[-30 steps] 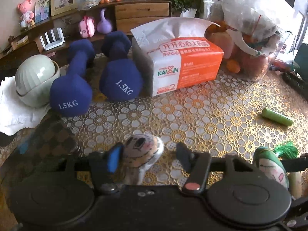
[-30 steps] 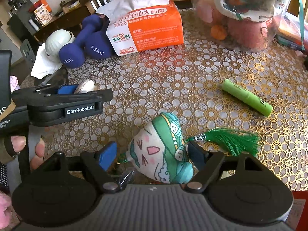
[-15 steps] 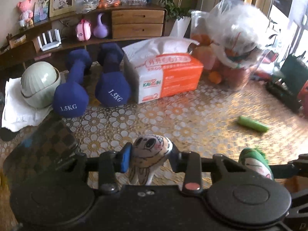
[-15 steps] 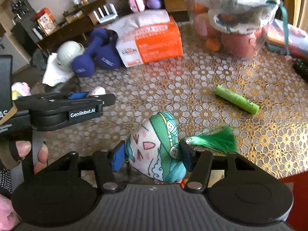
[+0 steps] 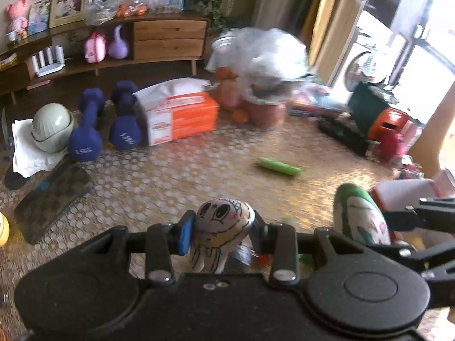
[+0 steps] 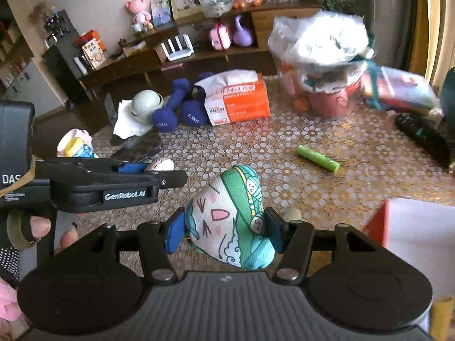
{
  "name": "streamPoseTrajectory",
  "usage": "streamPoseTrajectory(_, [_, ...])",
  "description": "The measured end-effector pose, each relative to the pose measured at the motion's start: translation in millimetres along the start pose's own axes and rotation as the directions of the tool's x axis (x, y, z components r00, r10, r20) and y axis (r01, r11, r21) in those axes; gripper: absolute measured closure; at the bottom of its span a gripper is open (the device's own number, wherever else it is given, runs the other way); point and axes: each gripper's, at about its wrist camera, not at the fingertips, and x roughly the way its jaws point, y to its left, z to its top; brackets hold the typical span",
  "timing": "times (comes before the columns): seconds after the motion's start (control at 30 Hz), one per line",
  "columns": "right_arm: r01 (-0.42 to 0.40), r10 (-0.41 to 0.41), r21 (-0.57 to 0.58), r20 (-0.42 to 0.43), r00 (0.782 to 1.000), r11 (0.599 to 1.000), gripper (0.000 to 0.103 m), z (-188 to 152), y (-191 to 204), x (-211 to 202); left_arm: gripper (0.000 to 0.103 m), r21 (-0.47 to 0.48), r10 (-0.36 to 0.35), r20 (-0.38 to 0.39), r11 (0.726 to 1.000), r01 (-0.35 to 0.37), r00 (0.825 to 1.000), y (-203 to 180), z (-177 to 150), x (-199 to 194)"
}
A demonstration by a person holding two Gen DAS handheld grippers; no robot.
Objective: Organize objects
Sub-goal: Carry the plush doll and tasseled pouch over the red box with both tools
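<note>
We are recording both grippers loaded and raised above the table, which is carrying a gold flower-patterned cloth.

Left gripper: the fingers are pressing in on a white pouch printed with a line-drawn cartoon face. The blue pad is touching its left flank and the dark pad its right. The pouch's lower part is hanging down between the fingers; the left wrist view is not showing us whether anything is under it. In the right wrist view we are seeing this gripper from the side, with only a pale tip of the pouch poking past the blue pad.

Right gripper: it is clamping a green-and-white pouch with pink cheeks and a pink mouth, one pad on each side. The same pouch is showing at the right edge of the left wrist view, just beside the left gripper.

Other items we are noting on the table:
- a green tube lying alone on its side, well apart from both pouches;
- an orange-and-white tissue pack at the far side, with two blue dumbbells just beside it;
- a pale round container sitting on a white cloth near the dumbbells;
- a white box with a red edge near the right gripper.

The far background is motion-blurred in the left wrist view.
</note>
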Motion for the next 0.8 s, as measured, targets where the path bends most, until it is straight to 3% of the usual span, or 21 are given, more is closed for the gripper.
streamPoseTrajectory(0.43, [0.064, -0.065, 0.008, 0.08, 0.995, 0.998, 0.045, -39, -35, -117, 0.065, 0.144, -0.15, -0.012, 0.978, 0.15, 0.989, -110, -25, -63])
streamPoseTrajectory(0.8, [0.158, -0.169, 0.096, 0.11, 0.979, 0.983, 0.045, -76, -102, -174, 0.065, 0.257, -0.232, -0.061, 0.936, 0.239, 0.971, -209, -48, -59])
